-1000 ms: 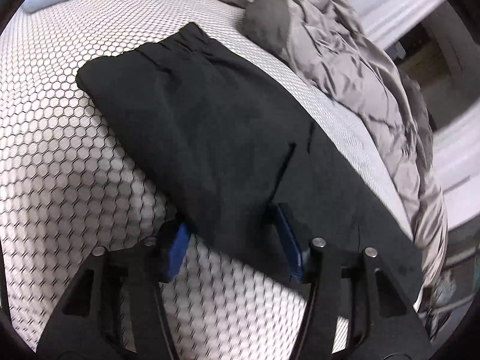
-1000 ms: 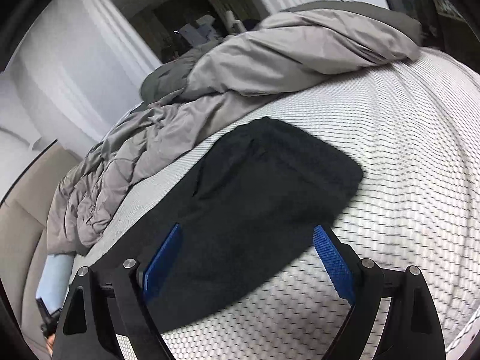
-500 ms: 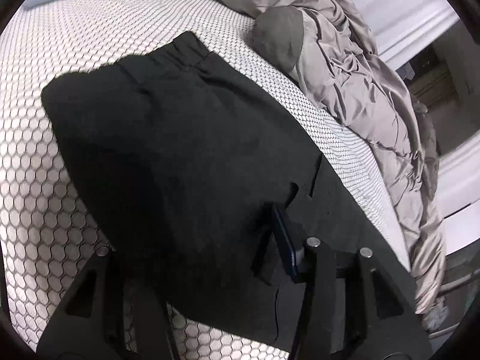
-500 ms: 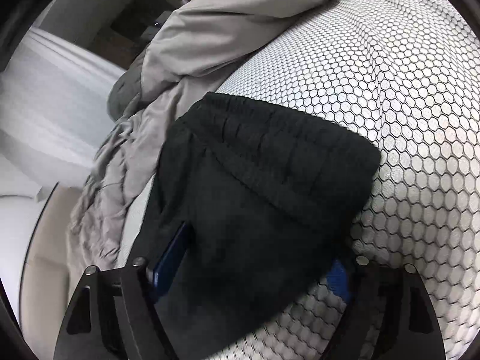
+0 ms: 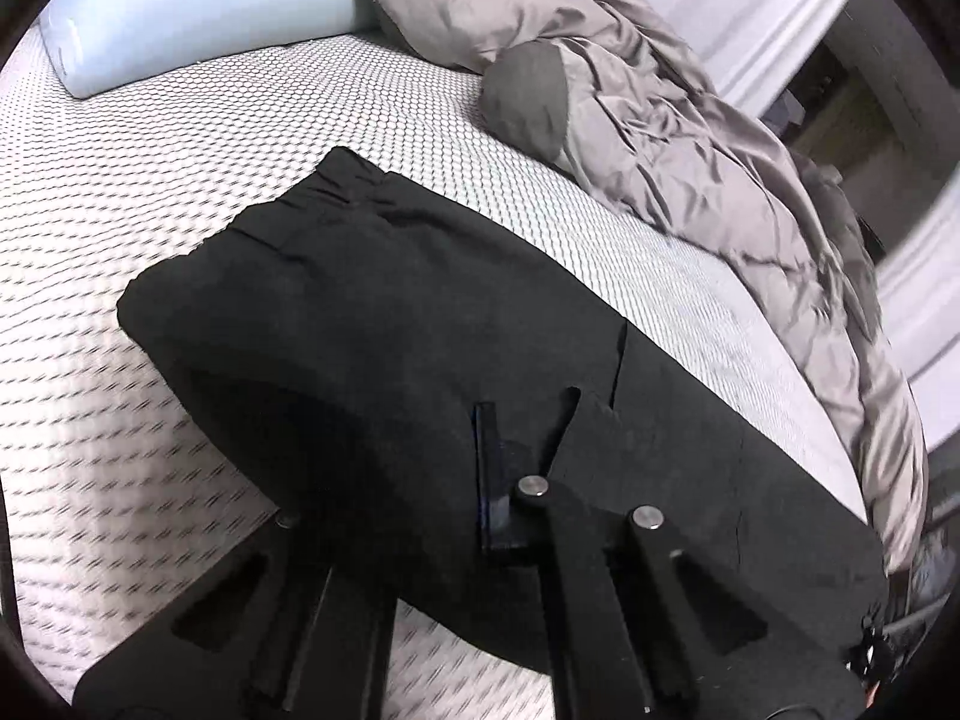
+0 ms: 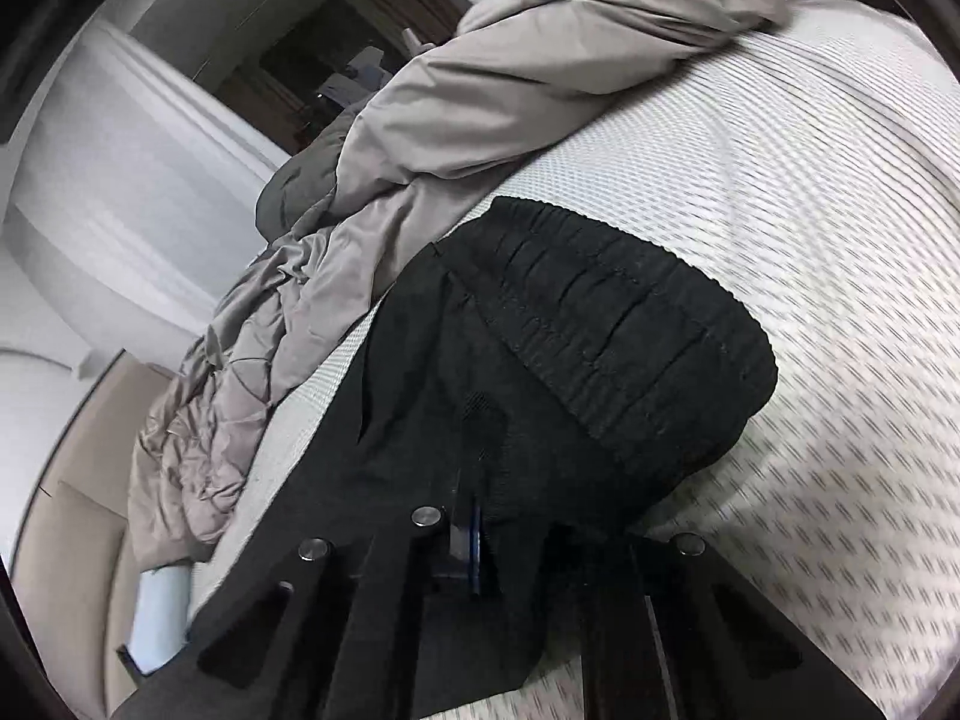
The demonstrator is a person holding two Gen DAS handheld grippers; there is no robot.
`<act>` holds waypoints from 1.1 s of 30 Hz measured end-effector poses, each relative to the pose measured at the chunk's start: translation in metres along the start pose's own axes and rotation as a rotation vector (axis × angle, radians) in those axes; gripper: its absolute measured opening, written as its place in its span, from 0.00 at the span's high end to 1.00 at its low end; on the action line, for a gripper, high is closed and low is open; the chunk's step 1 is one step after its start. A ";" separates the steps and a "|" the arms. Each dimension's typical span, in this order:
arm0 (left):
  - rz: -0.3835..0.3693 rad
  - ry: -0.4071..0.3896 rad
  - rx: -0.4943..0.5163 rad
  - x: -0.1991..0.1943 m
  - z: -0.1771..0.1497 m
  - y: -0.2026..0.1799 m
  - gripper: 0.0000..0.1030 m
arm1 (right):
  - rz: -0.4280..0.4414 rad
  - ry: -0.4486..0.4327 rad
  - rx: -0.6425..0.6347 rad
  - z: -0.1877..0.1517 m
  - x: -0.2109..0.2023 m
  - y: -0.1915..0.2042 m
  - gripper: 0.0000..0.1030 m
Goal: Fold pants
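Observation:
Black pants [image 5: 390,330] lie folded lengthwise on the white honeycomb-patterned bed sheet [image 5: 180,180], the elastic waistband [image 6: 612,324] at the far end. My left gripper [image 5: 480,468] has its jaws closing tight on a bunched fold along the pants' near edge; one blue pad [image 5: 487,480] shows and the other finger is hidden under the cloth. My right gripper [image 6: 480,546] pinches the pants [image 6: 540,408] just below the waistband, its jaws likewise closing on the cloth. Only a sliver of its blue pad [image 6: 475,546] peeks out.
A rumpled grey duvet [image 5: 660,120] is heaped along the far side of the bed, also the duvet [image 6: 480,90] in the right wrist view. A pale blue pillow [image 5: 180,12] lies at the head. Beige floor [image 6: 60,540] shows past the bed edge.
Both grippers stood open over the pants' edge, then pushed in and shut on the cloth. The fabric now bunches up around the fingers, and the left view has drawn back.

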State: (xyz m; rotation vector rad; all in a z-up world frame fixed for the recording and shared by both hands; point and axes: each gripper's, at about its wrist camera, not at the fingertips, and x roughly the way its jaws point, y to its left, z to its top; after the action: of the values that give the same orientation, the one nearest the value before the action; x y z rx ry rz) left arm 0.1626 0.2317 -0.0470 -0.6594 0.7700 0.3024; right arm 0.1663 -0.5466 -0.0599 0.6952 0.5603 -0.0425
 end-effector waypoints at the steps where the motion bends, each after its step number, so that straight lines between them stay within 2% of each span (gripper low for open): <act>1: -0.006 0.005 0.008 -0.007 -0.004 0.004 0.99 | -0.004 0.005 -0.006 -0.008 -0.011 -0.004 0.92; 3: 0.001 0.003 0.045 -0.023 -0.014 0.014 0.99 | -0.012 0.012 -0.013 -0.025 -0.027 -0.010 0.92; 6: -0.011 0.013 0.035 -0.038 -0.031 0.036 0.98 | -0.007 0.027 0.011 -0.054 -0.050 -0.026 0.92; 9: -0.004 0.009 0.034 -0.047 -0.039 0.045 0.91 | -0.008 0.030 0.010 -0.070 -0.065 -0.033 0.88; 11: 0.048 0.008 0.067 -0.052 -0.040 0.041 0.78 | -0.056 0.016 -0.035 -0.069 -0.074 -0.026 0.74; 13: 0.067 -0.019 0.105 -0.066 -0.046 0.035 0.54 | -0.116 -0.060 -0.096 -0.064 -0.093 -0.018 0.50; 14: 0.063 -0.036 0.115 -0.072 -0.049 0.032 0.48 | -0.154 -0.104 -0.111 -0.062 -0.102 -0.016 0.45; 15: 0.068 -0.059 0.133 -0.081 -0.054 0.026 0.39 | -0.232 -0.169 -0.137 -0.061 -0.116 -0.012 0.39; 17: 0.082 -0.090 0.186 -0.097 -0.065 0.008 0.26 | -0.352 -0.282 -0.191 -0.062 -0.138 0.002 0.38; 18: 0.079 -0.103 0.207 -0.103 -0.071 0.000 0.15 | -0.355 -0.310 -0.216 -0.063 -0.147 0.010 0.28; 19: 0.059 -0.113 0.240 -0.111 -0.079 -0.011 0.06 | -0.333 -0.317 -0.250 -0.063 -0.154 0.020 0.12; 21: 0.024 -0.117 0.294 -0.117 -0.091 -0.032 0.01 | -0.279 -0.315 -0.327 -0.067 -0.160 0.043 0.02; 24: -0.050 -0.107 0.389 -0.121 -0.109 -0.072 0.01 | -0.203 -0.241 -0.479 -0.077 -0.142 0.084 0.00; 25: -0.072 -0.101 0.409 -0.120 -0.113 -0.084 0.01 | -0.167 -0.175 -0.560 -0.082 -0.125 0.103 0.00; 27: -0.123 -0.079 0.475 -0.117 -0.128 -0.118 0.01 | -0.130 -0.102 -0.663 -0.098 -0.103 0.123 0.00; 28: -0.155 -0.059 0.509 -0.113 -0.136 -0.132 0.01 | -0.115 -0.051 -0.726 -0.109 -0.087 0.135 0.00; 30: -0.253 0.042 0.655 -0.095 -0.163 -0.171 0.01 | -0.074 0.083 -0.822 -0.138 -0.051 0.156 0.00; 33: -0.288 0.083 0.763 -0.076 -0.200 -0.208 0.01 | -0.015 0.197 -0.878 -0.172 -0.017 0.171 0.00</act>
State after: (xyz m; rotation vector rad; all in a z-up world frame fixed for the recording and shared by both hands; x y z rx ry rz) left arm 0.1016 -0.0576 -0.0075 -0.0522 0.7854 -0.2833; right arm 0.1078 -0.3105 -0.0582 -0.1643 0.6988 0.2499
